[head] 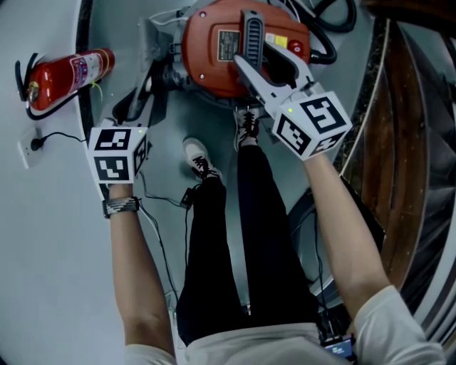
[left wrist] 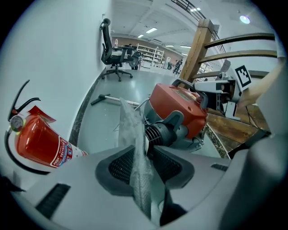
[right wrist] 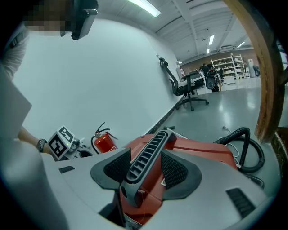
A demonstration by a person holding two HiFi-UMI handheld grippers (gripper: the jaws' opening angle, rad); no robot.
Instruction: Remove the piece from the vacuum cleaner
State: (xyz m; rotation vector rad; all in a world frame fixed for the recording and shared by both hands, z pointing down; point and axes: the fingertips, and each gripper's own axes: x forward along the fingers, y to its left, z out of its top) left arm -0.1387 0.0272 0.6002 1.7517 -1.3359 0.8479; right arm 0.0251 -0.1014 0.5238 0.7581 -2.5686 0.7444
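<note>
The red vacuum cleaner (head: 214,60) (left wrist: 180,108) (right wrist: 202,152) stands on the grey floor in front of my feet. My right gripper (head: 246,68) (right wrist: 146,168) is shut on its black ribbed handle (head: 251,32) (right wrist: 148,152), one pad on each side. To the vacuum's left, my left gripper (head: 139,100) (left wrist: 144,166) points steeply down. A thin grey mesh piece (left wrist: 132,134) stands upright between its jaws; it leans on the left pad and a gap shows at the right pad, so the jaws are open. Beyond the piece is the vacuum's black ribbed hose port (left wrist: 164,130).
A red fire extinguisher (head: 68,75) (left wrist: 38,143) (right wrist: 104,143) lies by the white wall at the left, near a wall socket (head: 32,146). A black hose (head: 335,21) (right wrist: 243,148) coils behind the vacuum. A wooden stair rail (head: 399,142) (left wrist: 193,49) runs at the right. My shoes (head: 199,160) stand beside the vacuum.
</note>
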